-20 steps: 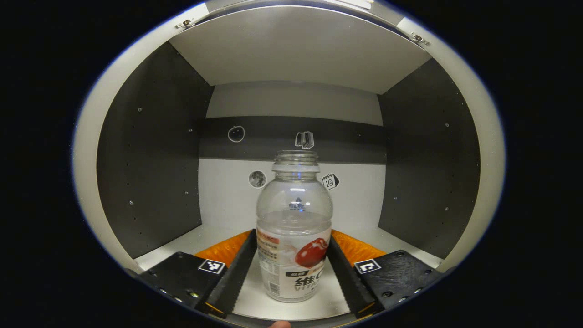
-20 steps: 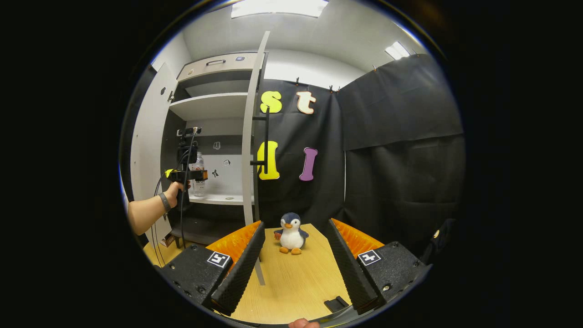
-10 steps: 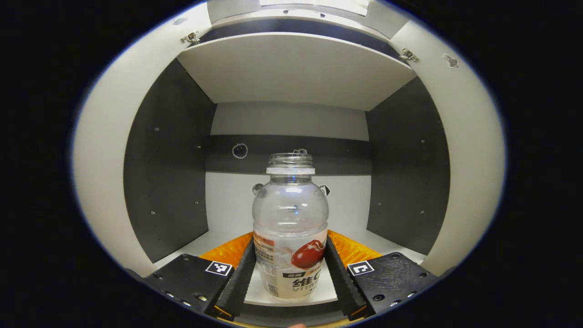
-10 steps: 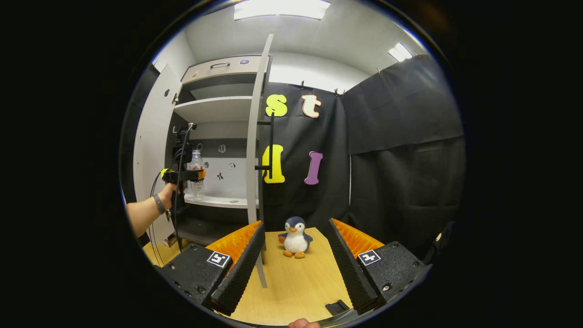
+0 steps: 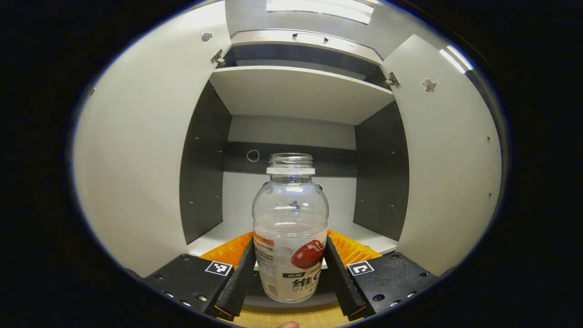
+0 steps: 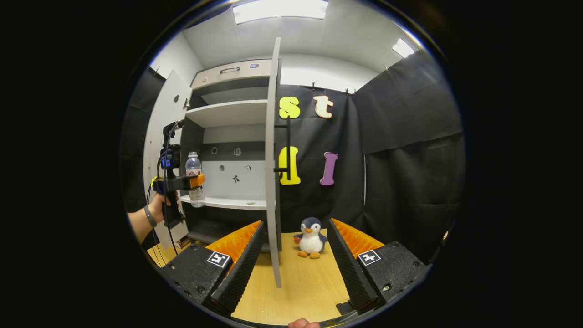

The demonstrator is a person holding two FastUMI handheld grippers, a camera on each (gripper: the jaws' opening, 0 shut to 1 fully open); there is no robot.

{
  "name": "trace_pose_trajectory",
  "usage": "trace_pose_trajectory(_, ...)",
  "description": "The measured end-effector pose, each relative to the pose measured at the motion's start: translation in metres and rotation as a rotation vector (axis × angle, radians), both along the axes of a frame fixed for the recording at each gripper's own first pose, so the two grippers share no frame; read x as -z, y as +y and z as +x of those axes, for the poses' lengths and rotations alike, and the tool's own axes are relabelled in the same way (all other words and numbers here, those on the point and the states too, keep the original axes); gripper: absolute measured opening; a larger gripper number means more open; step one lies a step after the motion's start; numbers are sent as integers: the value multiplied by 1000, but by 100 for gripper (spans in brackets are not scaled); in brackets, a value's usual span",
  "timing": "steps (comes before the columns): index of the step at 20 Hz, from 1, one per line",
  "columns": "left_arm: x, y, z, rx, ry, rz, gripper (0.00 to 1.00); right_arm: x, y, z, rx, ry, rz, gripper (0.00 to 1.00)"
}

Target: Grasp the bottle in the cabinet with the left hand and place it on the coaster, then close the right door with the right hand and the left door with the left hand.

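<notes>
Left gripper [image 5: 290,278]: clamped on the bottle [image 5: 290,228], both fingers pressing its labelled lower body; the right gripper view shows it held up at the cabinet's mouth, in front of the shelf [image 6: 227,202], by a hand [image 6: 157,207].
Bottle: upright, uncapped, clear, and gripped low, so the weight above the fingers could tip it if the hold slackens.
Slip risk: the smooth wall may slide down between the pads on a quick swing or stop.
Spill risk: I cannot tell if any liquid is inside; with the neck open, a tilt would let it out.
Door risk: the left door [image 5: 136,164] and right door [image 5: 448,159] stand open on either side; a wide sweep could knock the bottle against an edge.
Coaster: no sighting, so the set-down spot cannot be judged.
Right gripper [image 6: 291,273]: fingers apart, empty, low over the table [image 6: 296,291], near the right door's edge and a penguin toy [image 6: 311,237]; a careless reach could bump either.
</notes>
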State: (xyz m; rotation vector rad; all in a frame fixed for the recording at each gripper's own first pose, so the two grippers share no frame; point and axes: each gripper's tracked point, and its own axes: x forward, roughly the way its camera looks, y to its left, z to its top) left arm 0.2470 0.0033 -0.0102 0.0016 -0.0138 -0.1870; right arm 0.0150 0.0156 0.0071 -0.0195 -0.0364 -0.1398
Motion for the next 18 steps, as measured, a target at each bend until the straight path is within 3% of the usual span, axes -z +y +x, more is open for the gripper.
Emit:
trace_pose_trajectory(9,35,-3,-82,-33,-64,89,77,-28,27,-5,-122,0,-47,84)
trace_pose_trajectory(18,146,-36,-145,-14,-5,130,77,-64,60,-3,-160,-82,-29,84)
